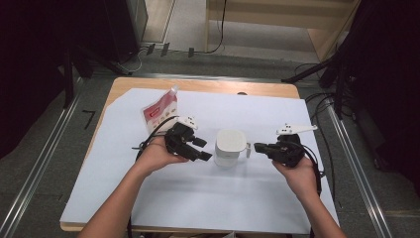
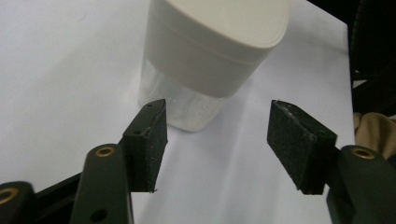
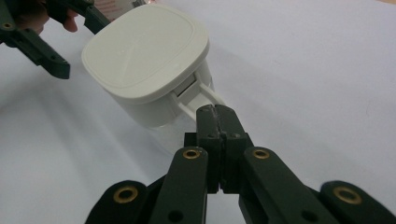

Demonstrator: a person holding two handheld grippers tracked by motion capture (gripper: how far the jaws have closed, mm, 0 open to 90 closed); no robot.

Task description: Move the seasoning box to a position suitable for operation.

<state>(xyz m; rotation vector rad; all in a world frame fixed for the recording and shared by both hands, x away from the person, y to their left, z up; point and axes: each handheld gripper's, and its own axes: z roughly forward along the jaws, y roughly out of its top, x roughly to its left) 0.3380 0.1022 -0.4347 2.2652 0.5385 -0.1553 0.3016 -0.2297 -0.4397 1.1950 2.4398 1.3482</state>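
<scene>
1. Nearest us, our right gripper [image 3: 215, 112] had its jaws clenched tight together, nothing between them, the tips just at the white handle [image 3: 205, 95] of the container.
2. Our left gripper [image 2: 217, 140] stood released, pads [image 2: 156, 135] apart on empty air, the container just beyond them.
3. The white squarish plastic container with a clear lower body and rounded lid [image 1: 230, 148] sat upright on the white sheet [image 1: 198, 198], between our two grippers [image 1: 200, 148] [image 1: 260, 147].
4. We judged it light and stiff, the smooth plastic likely slippery under the pads. Best hold, we reckoned: across the lid's flat sides, or by the thin handle, which looked the more fragile part.
5. The lid [image 3: 144, 56] looked matte and rounded at its corners; the clear base [image 2: 180, 105] showed faint ribbing, contents not discernible.
6. Farther back, a red-and-white spouted pouch [image 1: 161, 110] lay well apart.
</scene>
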